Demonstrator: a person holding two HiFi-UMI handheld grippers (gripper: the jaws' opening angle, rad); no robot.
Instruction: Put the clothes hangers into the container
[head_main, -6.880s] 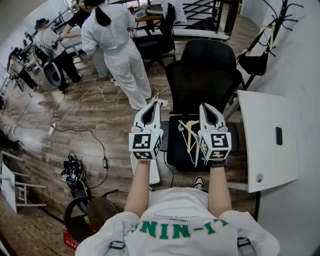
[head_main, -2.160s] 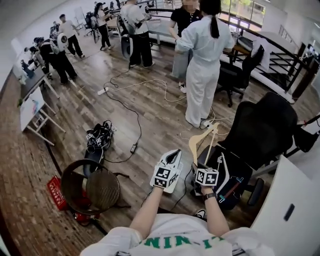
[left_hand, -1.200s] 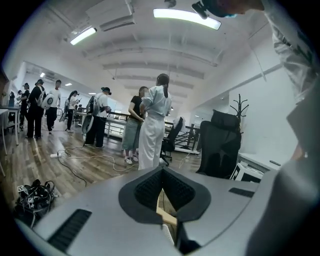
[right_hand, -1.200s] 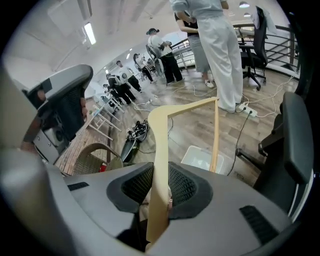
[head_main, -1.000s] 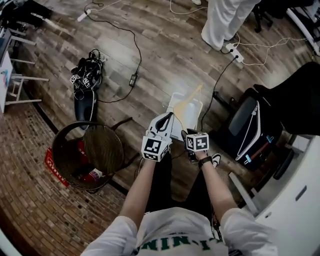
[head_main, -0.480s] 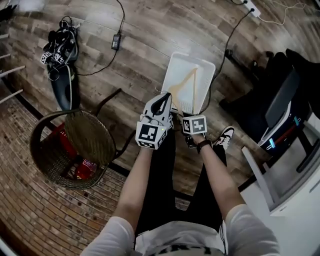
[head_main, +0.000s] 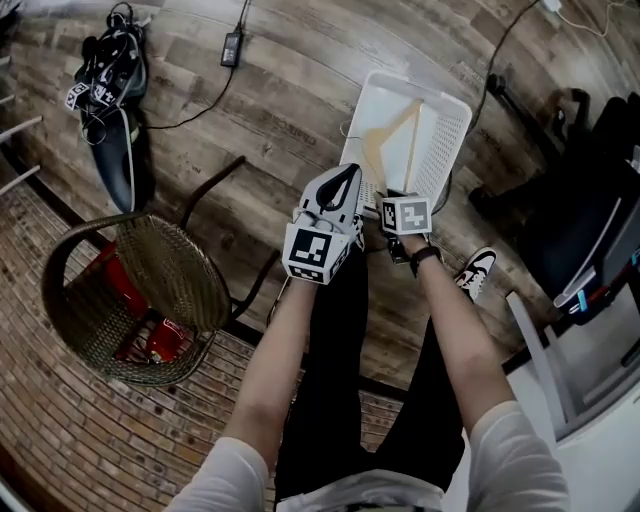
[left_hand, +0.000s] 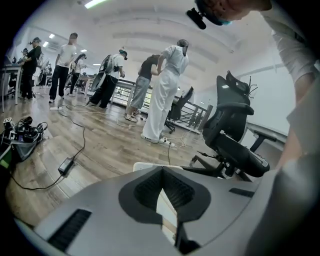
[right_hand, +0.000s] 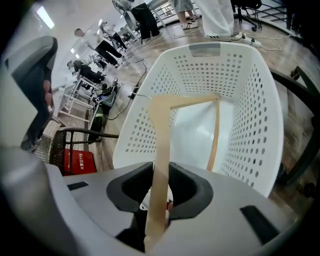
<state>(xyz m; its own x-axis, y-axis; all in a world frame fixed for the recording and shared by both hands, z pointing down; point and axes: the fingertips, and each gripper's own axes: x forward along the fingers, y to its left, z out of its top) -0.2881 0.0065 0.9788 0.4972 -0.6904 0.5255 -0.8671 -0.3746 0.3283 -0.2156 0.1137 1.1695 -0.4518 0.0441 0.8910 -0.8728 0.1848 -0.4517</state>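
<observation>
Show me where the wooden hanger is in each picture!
Head view: upper middle, the wooden hanger shows against the inside of the white basket.
Left gripper view: not in it.
Right gripper view: centre, the wooden hanger runs up from the bottom edge toward the white basket.
Shared landmark: the white basket, also low in the left gripper view.

Pale wood on white, over brown planks

My hanger (head_main: 385, 145) is pale, bare wood; the basket (head_main: 455, 125) is white, its walls dotted with rows of small holes. My left gripper (head_main: 346, 173) and right gripper (right_hand: 161, 186) are light grey with black pads, each cube (head_main: 318, 252) patterned in black-and-white squares. The floor (head_main: 290, 90) is streaky brown wood planking, and the brick (head_main: 90, 430) is reddish-brown. The chair (head_main: 170, 290) is brown wicker on a dark frame, the box (right_hand: 77, 161) red. My trousers (head_main: 340, 400) are black, my shoe (head_main: 478, 268) black and white.
</observation>
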